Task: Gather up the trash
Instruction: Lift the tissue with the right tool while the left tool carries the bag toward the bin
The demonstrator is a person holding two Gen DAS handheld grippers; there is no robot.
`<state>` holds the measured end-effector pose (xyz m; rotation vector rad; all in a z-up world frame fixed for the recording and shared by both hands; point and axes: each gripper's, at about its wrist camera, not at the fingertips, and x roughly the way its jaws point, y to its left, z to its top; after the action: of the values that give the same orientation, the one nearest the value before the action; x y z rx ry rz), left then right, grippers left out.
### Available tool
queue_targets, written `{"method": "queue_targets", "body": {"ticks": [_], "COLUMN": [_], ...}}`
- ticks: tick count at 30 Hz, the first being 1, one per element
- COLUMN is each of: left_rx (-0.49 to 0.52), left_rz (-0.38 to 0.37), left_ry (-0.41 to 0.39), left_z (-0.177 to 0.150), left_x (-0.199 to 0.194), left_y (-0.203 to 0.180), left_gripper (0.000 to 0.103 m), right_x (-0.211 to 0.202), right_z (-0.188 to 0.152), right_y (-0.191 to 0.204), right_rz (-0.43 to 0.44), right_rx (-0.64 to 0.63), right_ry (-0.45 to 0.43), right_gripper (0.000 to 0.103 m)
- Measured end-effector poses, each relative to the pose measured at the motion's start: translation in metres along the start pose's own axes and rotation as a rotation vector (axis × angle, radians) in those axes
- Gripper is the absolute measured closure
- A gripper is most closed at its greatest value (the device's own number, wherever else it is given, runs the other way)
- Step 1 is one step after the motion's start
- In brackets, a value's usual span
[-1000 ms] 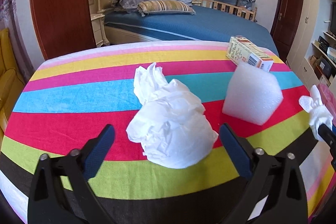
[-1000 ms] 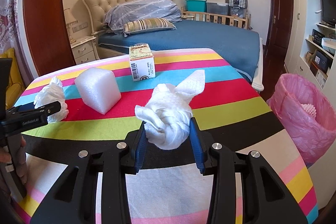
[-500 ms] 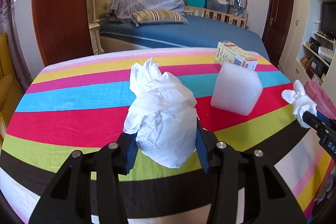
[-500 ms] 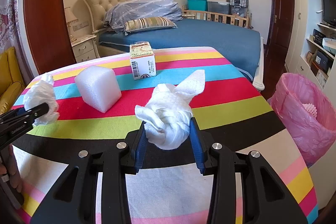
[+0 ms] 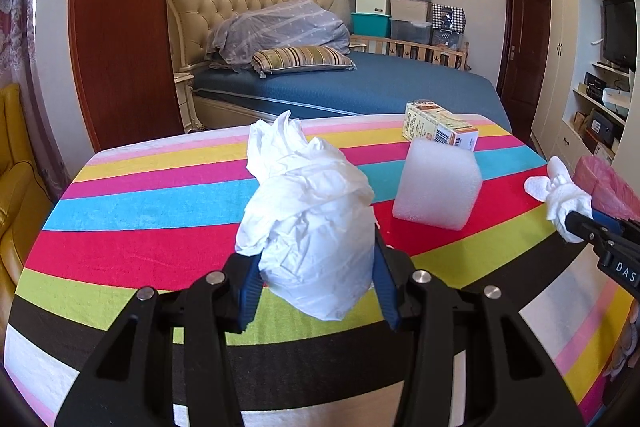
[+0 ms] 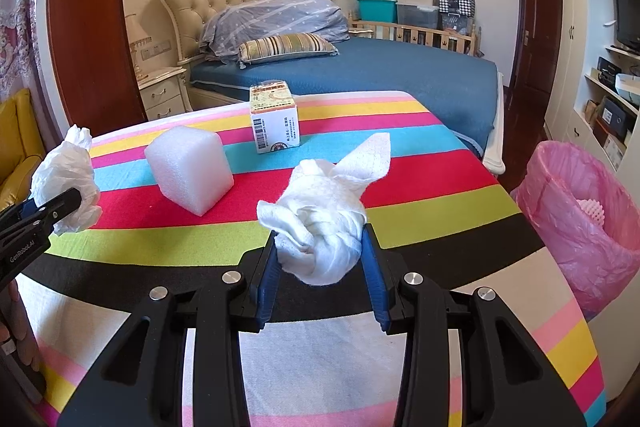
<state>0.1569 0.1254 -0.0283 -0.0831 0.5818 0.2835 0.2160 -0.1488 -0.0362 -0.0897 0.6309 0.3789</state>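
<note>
My left gripper (image 5: 316, 291) is shut on a big crumpled white paper wad (image 5: 308, 223), held just above the striped tablecloth (image 5: 140, 203). The right wrist view shows this wad (image 6: 66, 183) at the far left. My right gripper (image 6: 320, 275) is shut on a twisted white paper towel (image 6: 324, 223), also visible at the right edge of the left wrist view as a small towel (image 5: 560, 195). A white foam block (image 6: 188, 167) and a small printed carton (image 6: 275, 121) stand on the table beyond both grippers.
A bin lined with a pink bag (image 6: 580, 219) stands on the floor right of the table, with a white object inside. A blue bed (image 6: 360, 75) lies beyond the table. A yellow seat (image 5: 16, 187) is at the left; shelves (image 6: 612, 95) line the right wall.
My left gripper closed on the big paper wad and lifted it slightly off the cloth, shifting across the table. The right gripper kept still with its towel.
</note>
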Motion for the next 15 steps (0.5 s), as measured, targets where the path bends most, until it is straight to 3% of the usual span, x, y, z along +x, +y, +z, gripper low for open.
{"method": "queue_targets", "body": {"ticks": [15], "left_rx": [0.048], "left_rz": [-0.094], "left_ry": [0.041], "left_z": [-0.001], "left_x": [-0.011], "left_y": [-0.022], "left_gripper": [0.057], "right_x": [-0.019], "right_z": [-0.006], "right_y": [0.001], "right_rz": [0.079], "right_rx": [-0.01], "right_ry": [-0.018], "right_gripper": [0.066]}}
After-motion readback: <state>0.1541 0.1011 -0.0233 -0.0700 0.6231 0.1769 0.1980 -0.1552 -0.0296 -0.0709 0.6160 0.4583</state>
